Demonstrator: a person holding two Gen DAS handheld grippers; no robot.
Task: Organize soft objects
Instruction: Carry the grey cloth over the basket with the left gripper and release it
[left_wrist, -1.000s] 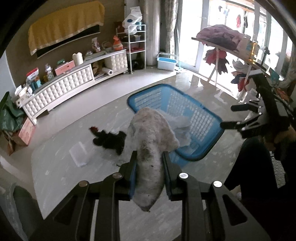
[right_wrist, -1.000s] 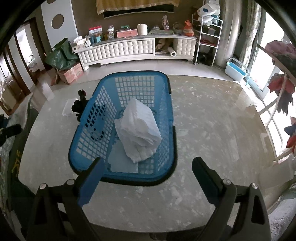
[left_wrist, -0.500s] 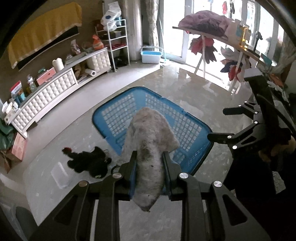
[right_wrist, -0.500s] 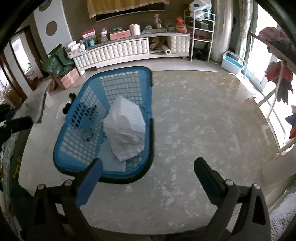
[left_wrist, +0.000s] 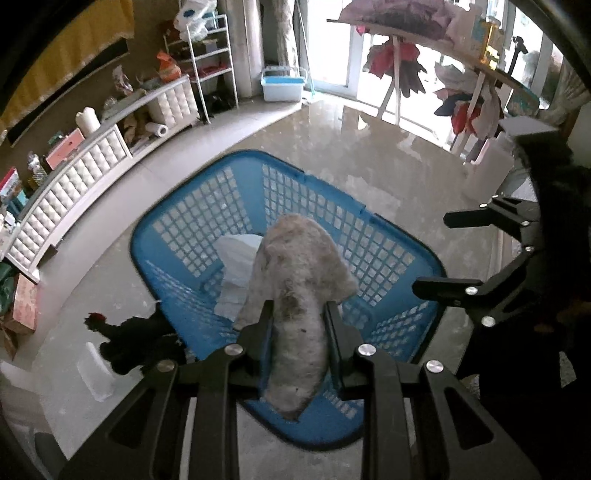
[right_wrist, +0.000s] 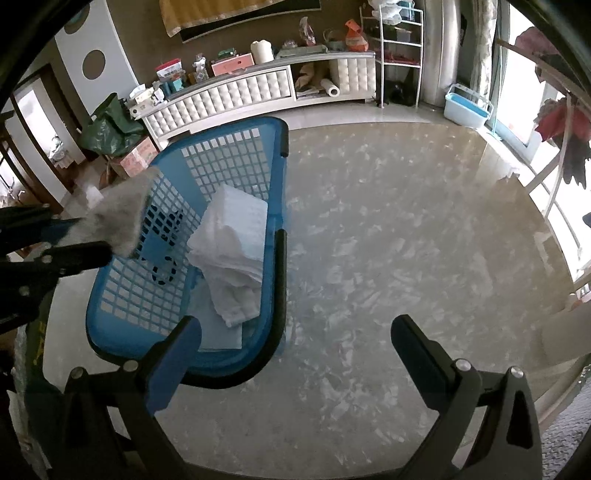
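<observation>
My left gripper (left_wrist: 298, 308) is shut on a grey fluffy soft toy (left_wrist: 299, 273) and holds it above the blue plastic basket (left_wrist: 192, 210). The toy also shows at the left of the right wrist view (right_wrist: 120, 212), over the basket (right_wrist: 236, 147). A folded white cloth (right_wrist: 232, 251) lies inside the basket, partly hidden behind the toy in the left wrist view (left_wrist: 234, 258). A black soft toy (left_wrist: 142, 343) with a red tip lies on the floor left of the basket. My right gripper (right_wrist: 295, 330) is open and empty, just right of the basket.
A white plastic bag (left_wrist: 94, 373) lies on the floor by the black toy. A white tufted cabinet (right_wrist: 236, 92) runs along the back wall. A drying rack with clothes (left_wrist: 413, 62) and a light blue bin (right_wrist: 467, 105) stand near the windows.
My left gripper has carried the grey toy to the right, from beside the basket to over it. The right gripper has shifted right, so the basket sits further left in its view.
</observation>
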